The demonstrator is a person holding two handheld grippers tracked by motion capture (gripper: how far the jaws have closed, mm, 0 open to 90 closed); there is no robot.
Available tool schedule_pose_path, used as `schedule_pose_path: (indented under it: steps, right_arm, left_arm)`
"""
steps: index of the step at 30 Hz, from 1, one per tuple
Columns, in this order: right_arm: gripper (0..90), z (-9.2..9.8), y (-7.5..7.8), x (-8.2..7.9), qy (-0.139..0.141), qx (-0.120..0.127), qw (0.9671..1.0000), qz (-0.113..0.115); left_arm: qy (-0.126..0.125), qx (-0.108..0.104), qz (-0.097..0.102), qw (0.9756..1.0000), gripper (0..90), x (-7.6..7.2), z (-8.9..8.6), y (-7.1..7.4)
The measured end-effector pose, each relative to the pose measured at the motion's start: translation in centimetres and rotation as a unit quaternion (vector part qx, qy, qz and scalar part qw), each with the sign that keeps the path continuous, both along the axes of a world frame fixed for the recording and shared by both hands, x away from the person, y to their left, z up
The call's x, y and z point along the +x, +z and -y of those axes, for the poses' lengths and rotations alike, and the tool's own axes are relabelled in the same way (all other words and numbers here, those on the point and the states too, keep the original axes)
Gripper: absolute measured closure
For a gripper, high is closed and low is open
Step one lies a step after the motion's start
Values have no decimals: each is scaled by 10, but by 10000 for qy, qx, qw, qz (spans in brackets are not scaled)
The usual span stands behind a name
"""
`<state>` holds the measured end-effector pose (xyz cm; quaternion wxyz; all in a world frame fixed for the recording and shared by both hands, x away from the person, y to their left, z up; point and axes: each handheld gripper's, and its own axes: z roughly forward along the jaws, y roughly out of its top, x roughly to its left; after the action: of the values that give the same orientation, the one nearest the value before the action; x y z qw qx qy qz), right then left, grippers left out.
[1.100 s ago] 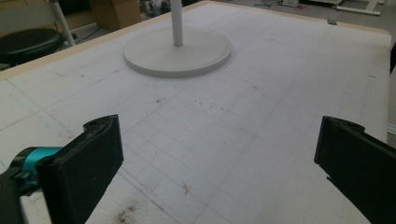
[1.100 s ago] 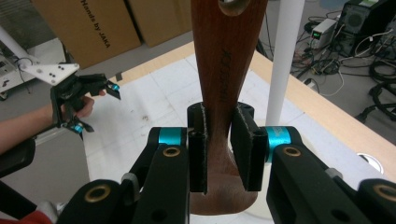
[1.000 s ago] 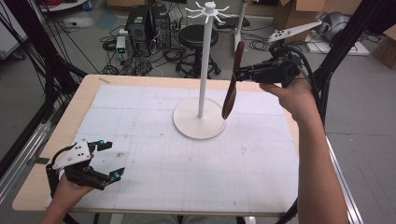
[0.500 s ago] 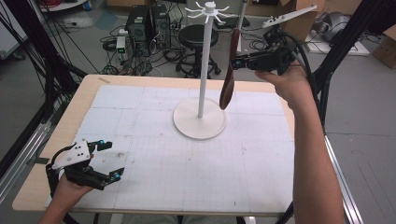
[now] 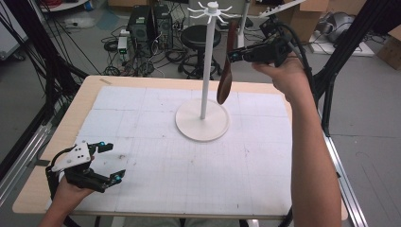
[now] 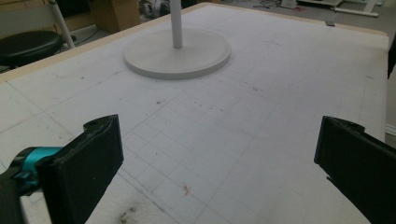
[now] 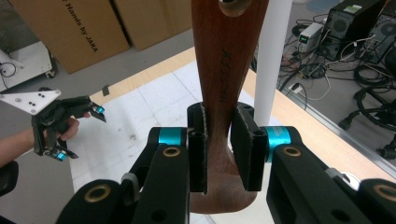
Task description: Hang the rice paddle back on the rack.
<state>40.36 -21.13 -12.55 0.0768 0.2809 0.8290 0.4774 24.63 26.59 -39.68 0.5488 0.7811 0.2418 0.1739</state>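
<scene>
High view: the right gripper (image 5: 235, 56) is held raised beside the white stand (image 5: 203, 124); a wooden spoon (image 5: 226, 71) is clamped between its jaws and hangs bowl-down near the pole, above the stand's base; right gripper view: the handle (image 7: 223, 79) is seen pinched between the pads, its hole at the top edge; the left gripper (image 5: 109, 162) is rested low on the table (image 5: 165, 189) with jaws spread wide and nothing between them.

High view looks down over the table (image 5: 142, 94) from the person's side. Both gripper views sit close behind their jaws, sharing the white stand (image 5: 203, 123) (image 6: 177, 53) (image 7: 275, 60).
</scene>
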Motion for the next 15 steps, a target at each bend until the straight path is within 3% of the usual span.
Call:
schedule_pose_path:
  steps: [15]
  right_arm:
    - [775, -6, 3, 10, -107, -20, 9999, -57]
  left_arm:
    - [1, -23, -18, 10000, 17, 0, 0, 0]
